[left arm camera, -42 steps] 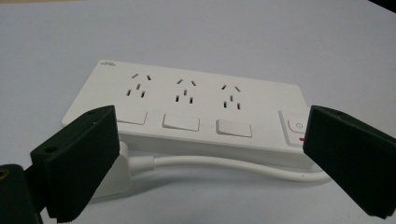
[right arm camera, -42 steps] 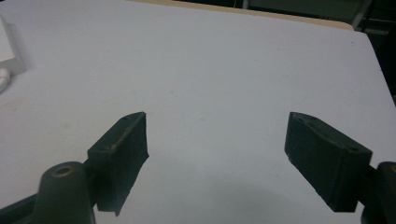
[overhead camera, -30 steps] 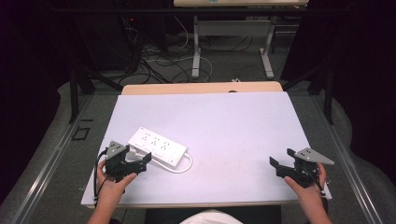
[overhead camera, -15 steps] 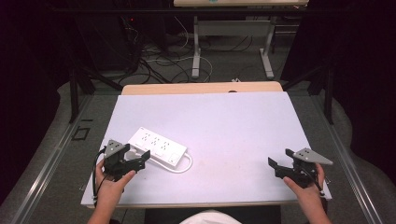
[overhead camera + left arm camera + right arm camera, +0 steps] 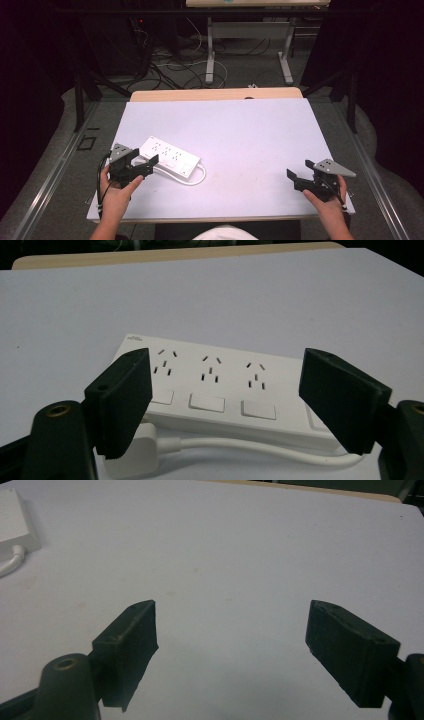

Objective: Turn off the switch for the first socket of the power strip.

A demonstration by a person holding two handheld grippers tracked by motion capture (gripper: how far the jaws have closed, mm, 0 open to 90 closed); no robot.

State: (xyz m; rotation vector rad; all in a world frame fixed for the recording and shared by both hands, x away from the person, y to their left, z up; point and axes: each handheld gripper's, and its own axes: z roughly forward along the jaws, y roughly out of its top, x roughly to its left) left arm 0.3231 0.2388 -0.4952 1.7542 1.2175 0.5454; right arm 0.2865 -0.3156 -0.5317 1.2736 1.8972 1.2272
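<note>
A white power strip with three sockets and switches lies flat on the left of the white table. Its white cable loops along its near side. My left gripper hovers at the strip's near left end. In the left gripper view the strip and its cable lie just beyond the jaws, whose pads touch nothing. These jaws have just been closing and still stand apart. My right gripper rests open at the table's near right, with bare table between its jaws.
A wooden board borders the table's far edge. Beyond it, cables and desk legs sit on the dark floor. Metal rails run along both sides of the table. A corner of the strip appears at the far left of the right gripper view.
The left gripper's jaws have narrowed a little beside the power strip. The right gripper and the strip have stayed where they were.
</note>
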